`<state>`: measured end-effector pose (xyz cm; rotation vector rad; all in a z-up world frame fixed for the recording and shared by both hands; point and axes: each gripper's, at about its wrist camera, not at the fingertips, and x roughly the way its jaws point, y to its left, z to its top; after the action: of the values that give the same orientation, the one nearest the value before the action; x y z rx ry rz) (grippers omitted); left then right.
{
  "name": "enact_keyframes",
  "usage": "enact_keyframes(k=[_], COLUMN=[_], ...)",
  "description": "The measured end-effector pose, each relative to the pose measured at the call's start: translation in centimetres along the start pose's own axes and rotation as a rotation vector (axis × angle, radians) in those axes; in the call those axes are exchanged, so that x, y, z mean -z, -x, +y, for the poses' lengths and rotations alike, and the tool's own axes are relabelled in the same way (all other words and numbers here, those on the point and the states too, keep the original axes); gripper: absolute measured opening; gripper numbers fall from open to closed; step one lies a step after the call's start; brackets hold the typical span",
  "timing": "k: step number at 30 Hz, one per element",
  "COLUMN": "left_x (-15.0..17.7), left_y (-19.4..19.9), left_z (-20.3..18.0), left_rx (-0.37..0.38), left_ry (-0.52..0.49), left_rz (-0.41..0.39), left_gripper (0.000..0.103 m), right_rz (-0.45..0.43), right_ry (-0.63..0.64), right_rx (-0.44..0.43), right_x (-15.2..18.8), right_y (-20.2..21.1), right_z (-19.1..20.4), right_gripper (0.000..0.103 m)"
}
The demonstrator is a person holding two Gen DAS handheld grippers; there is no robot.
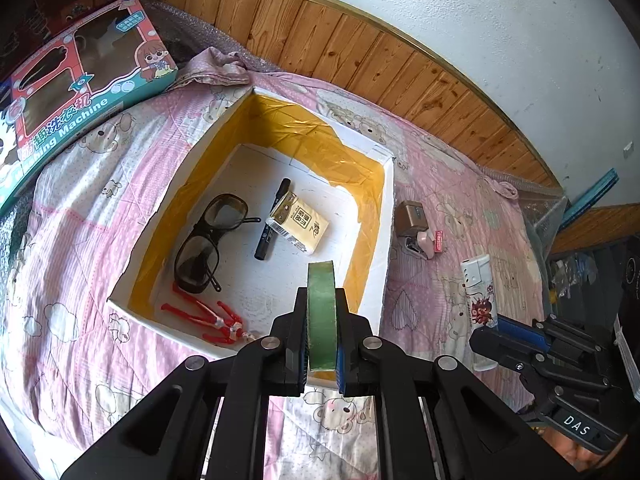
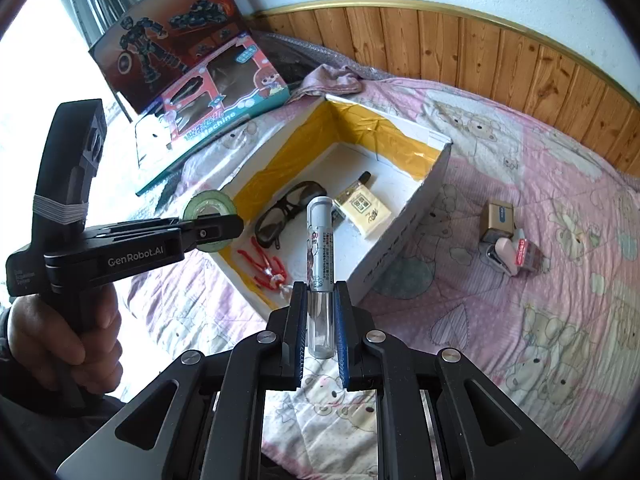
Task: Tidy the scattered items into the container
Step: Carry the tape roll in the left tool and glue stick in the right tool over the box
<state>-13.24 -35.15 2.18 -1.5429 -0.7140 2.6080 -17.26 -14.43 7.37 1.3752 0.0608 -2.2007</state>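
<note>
My left gripper (image 1: 321,296) is shut on a green tape roll (image 1: 321,320), held upright over the near edge of the white box (image 1: 384,216) lined with yellow tape. Inside lie dark glasses (image 1: 208,240), a black marker (image 1: 272,220), a tissue pack (image 1: 298,224) and a red toy figure (image 1: 212,318). My right gripper (image 2: 320,288) is shut on a white tube with a clear cap (image 2: 319,240), just short of the box's near corner (image 2: 400,240). In the right wrist view, the left gripper (image 2: 230,228) holds the tape (image 2: 208,204) at the left.
On the pink bear-print quilt right of the box lie a small brown box (image 2: 496,216) and a pink stapler (image 2: 504,254). Two toy cartons (image 2: 216,104) lean at the far left. Wood panelling runs behind the bed. A hand (image 2: 64,344) grips the left handle.
</note>
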Motion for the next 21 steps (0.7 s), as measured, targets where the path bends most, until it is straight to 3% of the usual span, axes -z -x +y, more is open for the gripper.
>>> enact_keyframes(k=[8,21], left_x=[-1.0,-1.5], left_y=[-1.1,-5.4], left_z=[0.7,-1.2], left_rx=[-0.019,0.003], left_ry=[0.024,0.0], left_rz=[0.017,0.109], left_gripper=[0.011,0.011], right_rz=[-0.006,0.031], right_ry=[0.036,0.077], right_rx=[-0.011,0.015], right_x=[-3.0,-8.3], right_y=[-0.8,-3.7], right_z=[-0.7,-3.7], right_gripper=[0.013,0.013])
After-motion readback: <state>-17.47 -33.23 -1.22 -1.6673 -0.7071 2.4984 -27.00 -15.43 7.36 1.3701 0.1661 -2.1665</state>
